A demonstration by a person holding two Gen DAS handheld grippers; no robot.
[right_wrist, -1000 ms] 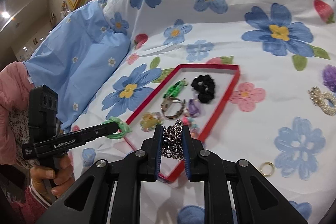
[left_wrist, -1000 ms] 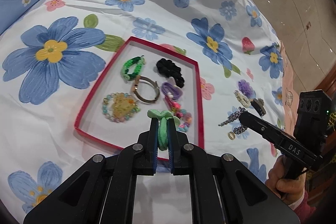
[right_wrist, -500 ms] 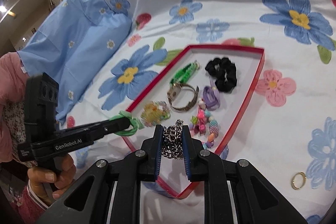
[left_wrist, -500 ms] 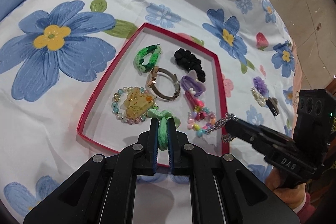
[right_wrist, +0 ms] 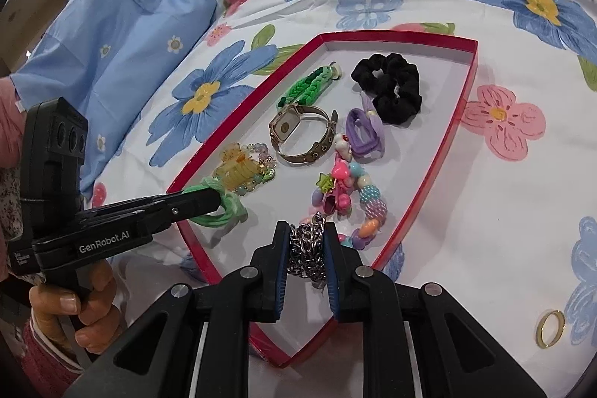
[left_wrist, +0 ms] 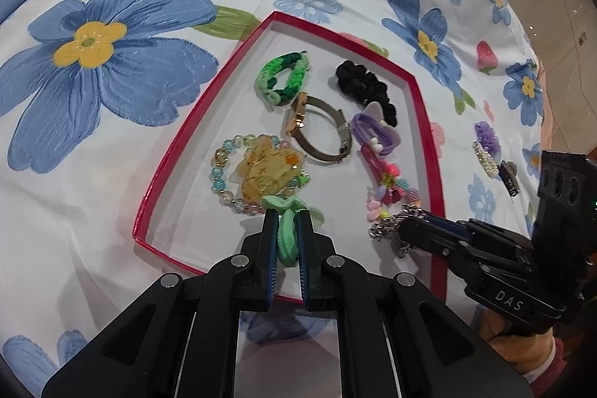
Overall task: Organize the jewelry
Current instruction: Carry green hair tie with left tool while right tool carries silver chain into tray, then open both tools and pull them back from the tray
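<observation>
A red-rimmed tray lies on the flowered bedsheet. It holds a green braided band, a black scrunchie, a watch, a purple tie, a yellow claw clip with a bead bracelet and a colourful bead bracelet. My left gripper is shut on a light green hair tie over the tray's near edge. My right gripper is shut on a silver chain over the tray's near part.
Outside the tray to the right lie a purple scrunchie, a pearl piece, a dark clip and a gold ring. A blue pillow lies at the left.
Both grippers have moved forward over the tray with their items still held. The chain has come from outside the tray's right rim to above its inside.
</observation>
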